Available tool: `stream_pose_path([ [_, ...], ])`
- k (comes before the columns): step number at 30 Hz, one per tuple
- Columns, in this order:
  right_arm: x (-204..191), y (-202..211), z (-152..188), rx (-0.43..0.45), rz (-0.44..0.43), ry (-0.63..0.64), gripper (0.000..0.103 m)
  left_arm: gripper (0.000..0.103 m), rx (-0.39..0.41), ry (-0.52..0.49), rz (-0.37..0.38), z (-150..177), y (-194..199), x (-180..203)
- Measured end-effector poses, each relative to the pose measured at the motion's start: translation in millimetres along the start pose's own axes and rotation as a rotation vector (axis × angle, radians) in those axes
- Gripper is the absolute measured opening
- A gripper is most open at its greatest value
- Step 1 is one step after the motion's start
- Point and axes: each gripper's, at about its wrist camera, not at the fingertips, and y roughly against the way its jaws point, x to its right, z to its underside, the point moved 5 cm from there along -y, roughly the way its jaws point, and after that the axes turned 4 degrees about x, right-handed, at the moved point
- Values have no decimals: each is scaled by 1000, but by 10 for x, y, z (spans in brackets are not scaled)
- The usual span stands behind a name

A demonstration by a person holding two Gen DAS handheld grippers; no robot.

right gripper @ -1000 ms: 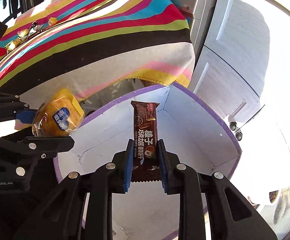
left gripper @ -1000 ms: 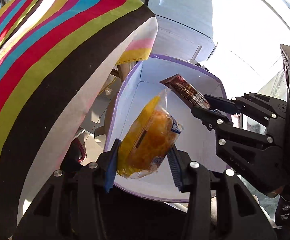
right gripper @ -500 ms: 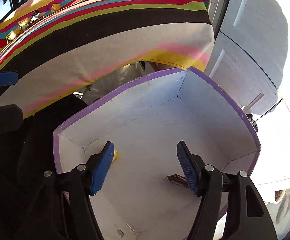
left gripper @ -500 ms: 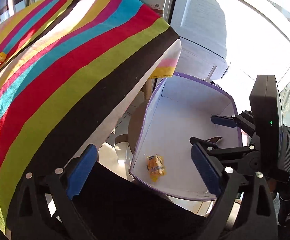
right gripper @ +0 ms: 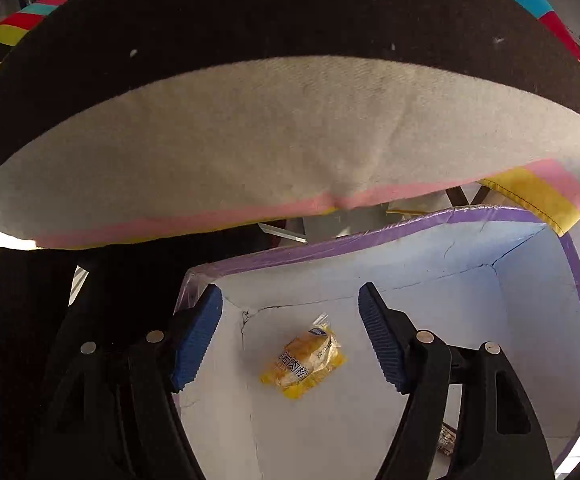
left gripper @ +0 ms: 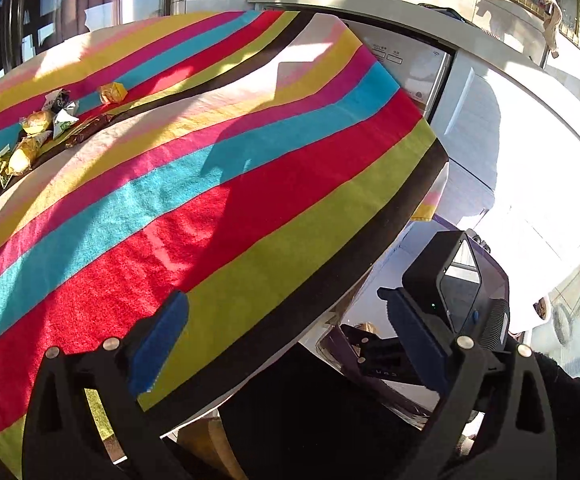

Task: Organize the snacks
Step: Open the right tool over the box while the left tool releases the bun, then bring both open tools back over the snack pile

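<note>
My left gripper (left gripper: 286, 336) is open and empty, raised over the near edge of the striped tablecloth (left gripper: 194, 184). Several wrapped snacks (left gripper: 46, 124) lie in a cluster at the table's far left. My right gripper (right gripper: 290, 336) is open and empty above the white box with a purple rim (right gripper: 369, 236), which stands below the table edge. A yellow wrapped cake (right gripper: 303, 360) lies on the box floor between my right fingers. A sliver of the brown snack bar (right gripper: 445, 442) shows behind the right finger. The right gripper body (left gripper: 453, 300) shows in the left wrist view.
The tablecloth hem (right gripper: 274, 148) hangs just above the box and fills the upper right wrist view. White cabinets and an appliance (left gripper: 417, 72) stand behind the table. Table legs (right gripper: 459, 196) show under the cloth.
Both grippers opened and dropped the yellow cake and the brown bar into the box. My left gripper has since swung up over the table. My right gripper moved closer to the table edge.
</note>
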Motion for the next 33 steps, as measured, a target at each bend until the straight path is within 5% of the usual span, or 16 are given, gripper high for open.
stream_pose_path([
  [2, -41, 137, 22, -44, 66, 44, 71, 100, 10, 29, -25, -16, 51, -175],
  [5, -162, 593, 41, -3, -5, 79, 72, 100, 55, 73, -64, -60, 234, -464],
  [9, -312, 1313, -232, 195, -71, 112, 87, 100, 110, 167, -121, -146, 462, -942],
  [14, -577, 1633, -993, 411, -115, 60, 88, 100, 59, 247, -340, -140, 479, -1670],
  [18, -829, 1274, -1590, 361, -207, -4, 88, 100, 43, 285, -453, -139, 458, -2228],
  [27, -1480, 113, -2904, 245, -192, -156, 88, 100, 4, 393, -671, -237, 317, -3231],
  [33, -1813, -471, -3546, 160, -118, -222, 80, 100, -4, 430, -692, -179, 292, -3379],
])
